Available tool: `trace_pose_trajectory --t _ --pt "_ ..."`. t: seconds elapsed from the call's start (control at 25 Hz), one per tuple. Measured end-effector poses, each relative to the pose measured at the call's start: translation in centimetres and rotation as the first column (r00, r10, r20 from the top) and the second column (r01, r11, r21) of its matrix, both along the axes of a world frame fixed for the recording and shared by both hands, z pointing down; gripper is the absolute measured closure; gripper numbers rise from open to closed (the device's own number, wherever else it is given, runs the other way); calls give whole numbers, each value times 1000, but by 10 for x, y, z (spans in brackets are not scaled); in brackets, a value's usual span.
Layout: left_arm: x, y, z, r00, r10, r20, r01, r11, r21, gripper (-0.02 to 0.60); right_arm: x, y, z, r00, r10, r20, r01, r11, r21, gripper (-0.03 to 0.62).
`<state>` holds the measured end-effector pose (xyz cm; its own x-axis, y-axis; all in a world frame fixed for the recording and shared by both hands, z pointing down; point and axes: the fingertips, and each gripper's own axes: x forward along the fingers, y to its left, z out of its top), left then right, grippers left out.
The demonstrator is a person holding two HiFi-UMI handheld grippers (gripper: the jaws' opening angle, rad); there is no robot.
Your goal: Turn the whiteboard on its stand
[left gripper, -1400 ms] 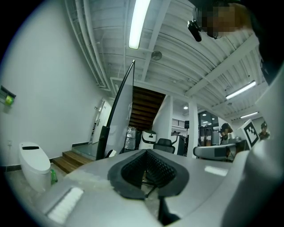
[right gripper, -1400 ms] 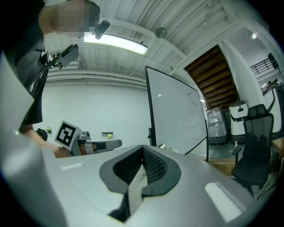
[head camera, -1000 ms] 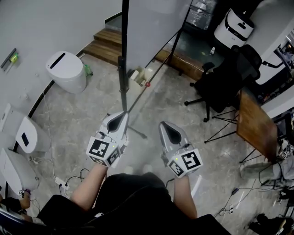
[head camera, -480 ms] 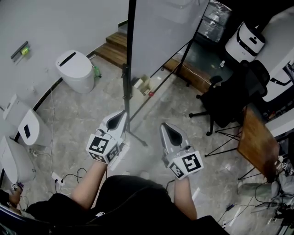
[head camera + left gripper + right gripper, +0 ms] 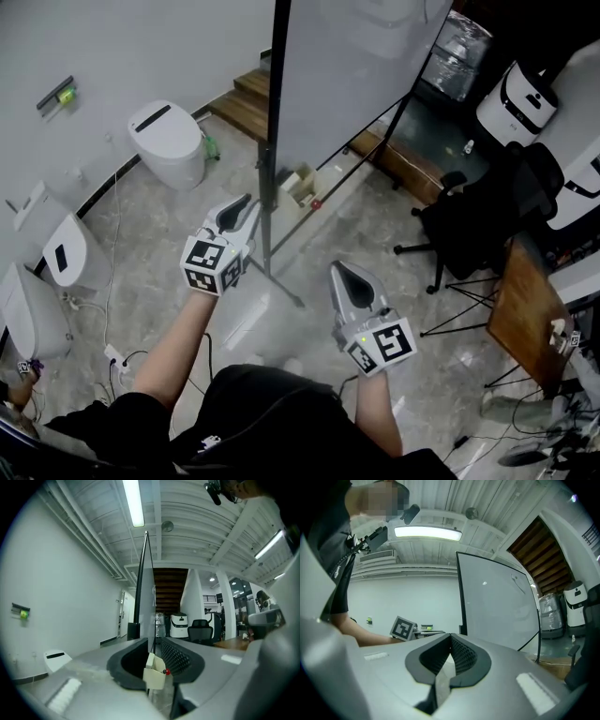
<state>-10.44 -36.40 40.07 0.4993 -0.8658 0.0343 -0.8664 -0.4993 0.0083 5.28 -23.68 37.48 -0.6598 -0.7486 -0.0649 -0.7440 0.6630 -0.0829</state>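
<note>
Cool, even indoor light fills all three views. A long ceiling tube [image 5: 132,502] burns overexposed at the top of the left gripper view, and a second lamp [image 5: 427,533] blooms white in the right gripper view. The pale floor [image 5: 169,244] carries only faint, soft shadows. The head view's upper right corner falls dim. Both gripper views bend strongly toward black rounded corners, with a soft, unfocused foreground. The whiteboard [image 5: 497,606] shows a small glint.

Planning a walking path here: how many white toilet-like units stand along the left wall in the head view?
3 toilet-like units: one near the wooden steps, one further along the wall, one at the picture's left edge, partly cut off. More may lie outside it.
</note>
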Motion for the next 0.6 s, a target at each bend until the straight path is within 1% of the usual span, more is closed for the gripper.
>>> trace_pose_trajectory --t 0.12,0.24,0.44,0.6 --pt "5 -25 -5 1000 -5 21 5 1000 -3 468 3 -6 1 1000 3 7 -3 1000 -6 585" --pt "10 -49 -1 998 -11 57 11 1000 -4 426 6 -12 1 1000 5 7 -4 1000 -10 585" --pt "10 -82 -3 994 -46 95 45 999 6 347 10 -18 0 1000 15 4 -15 1000 -18 585" --pt "6 -104 -9 993 -66 97 65 998 15 318 12 -22 -1 1000 18 11 -18 1000 -22 585"
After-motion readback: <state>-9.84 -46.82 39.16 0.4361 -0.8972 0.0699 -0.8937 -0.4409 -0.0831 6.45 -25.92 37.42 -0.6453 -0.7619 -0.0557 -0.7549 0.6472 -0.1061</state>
